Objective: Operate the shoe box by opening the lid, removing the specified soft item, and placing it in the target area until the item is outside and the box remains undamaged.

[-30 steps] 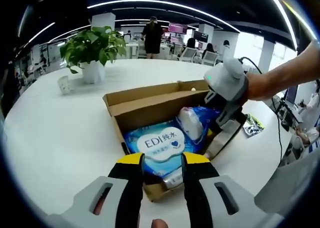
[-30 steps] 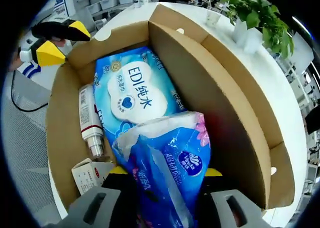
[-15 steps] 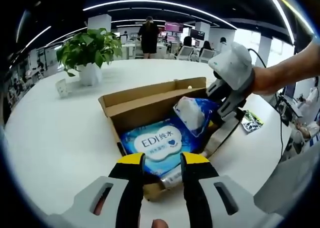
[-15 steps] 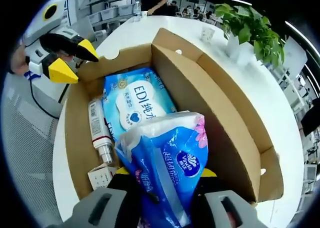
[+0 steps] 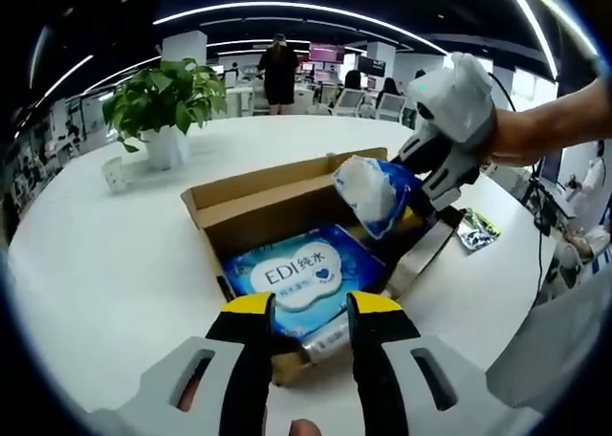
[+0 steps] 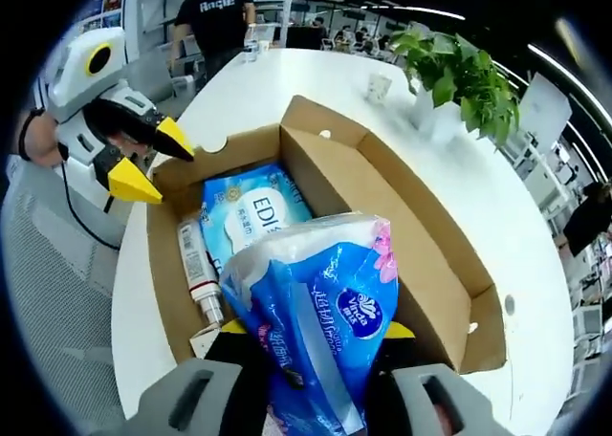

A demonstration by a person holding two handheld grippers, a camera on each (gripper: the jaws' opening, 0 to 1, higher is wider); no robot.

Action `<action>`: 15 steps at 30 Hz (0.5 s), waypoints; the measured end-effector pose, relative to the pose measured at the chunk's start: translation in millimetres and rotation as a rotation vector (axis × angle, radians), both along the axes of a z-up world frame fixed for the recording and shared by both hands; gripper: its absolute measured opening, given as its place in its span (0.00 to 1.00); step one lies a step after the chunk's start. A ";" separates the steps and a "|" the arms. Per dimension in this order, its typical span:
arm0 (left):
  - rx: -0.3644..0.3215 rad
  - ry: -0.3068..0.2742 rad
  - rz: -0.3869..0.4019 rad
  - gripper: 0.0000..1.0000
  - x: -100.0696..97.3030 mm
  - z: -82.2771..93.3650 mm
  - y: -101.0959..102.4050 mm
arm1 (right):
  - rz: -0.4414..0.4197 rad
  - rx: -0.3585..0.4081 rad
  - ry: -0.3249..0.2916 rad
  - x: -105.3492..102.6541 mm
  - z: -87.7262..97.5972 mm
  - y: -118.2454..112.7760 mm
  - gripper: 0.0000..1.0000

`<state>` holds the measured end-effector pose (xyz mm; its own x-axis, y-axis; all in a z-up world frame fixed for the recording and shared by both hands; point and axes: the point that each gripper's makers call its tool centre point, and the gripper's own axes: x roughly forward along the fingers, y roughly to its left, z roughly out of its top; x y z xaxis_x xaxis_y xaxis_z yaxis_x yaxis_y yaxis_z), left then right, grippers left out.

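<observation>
Above the open box (image 6: 421, 264), a blue tissue pack (image 6: 320, 321) is clamped by the right gripper (image 6: 311, 345) — left gripper (image 5: 304, 312) parted, empty, at the box's edge.

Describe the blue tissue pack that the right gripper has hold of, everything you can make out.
The tissue pack is a soft bundle in crinkly blue plastic film with a Vinda logo, pink flower print and a whitish end. The right gripper is shut on it, jaws pressing both sides. It hangs tilted, above the open cardboard shoe box, touching nothing but the jaws. The EDI wipes pack lies below in the box.
</observation>
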<state>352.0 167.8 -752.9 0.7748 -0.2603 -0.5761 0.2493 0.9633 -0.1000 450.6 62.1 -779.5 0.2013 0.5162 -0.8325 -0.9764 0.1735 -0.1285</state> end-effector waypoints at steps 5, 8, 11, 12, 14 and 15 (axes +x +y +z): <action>0.006 0.001 -0.014 0.30 -1.2 -0.3 -3.0 | -0.002 0.023 -0.013 -4.4 14.8 3.5 0.33; 0.008 -0.001 -0.017 0.30 -1.5 0.2 -3.4 | 0.007 0.033 -0.027 -6.4 22.7 6.1 0.33; -0.004 0.000 -0.017 0.30 -2.0 0.6 -4.4 | 0.013 0.045 -0.046 -7.9 31.0 8.2 0.33; -0.005 -0.002 -0.018 0.30 -2.0 1.0 -4.3 | 0.014 0.047 -0.053 -7.9 33.1 8.3 0.33; 0.000 -0.003 -0.021 0.30 -1.9 0.8 -4.0 | 0.010 0.055 -0.061 -7.9 37.4 8.7 0.33; -0.001 -0.002 -0.021 0.30 -1.9 0.5 -4.0 | 0.009 0.057 -0.067 -8.6 39.8 8.4 0.33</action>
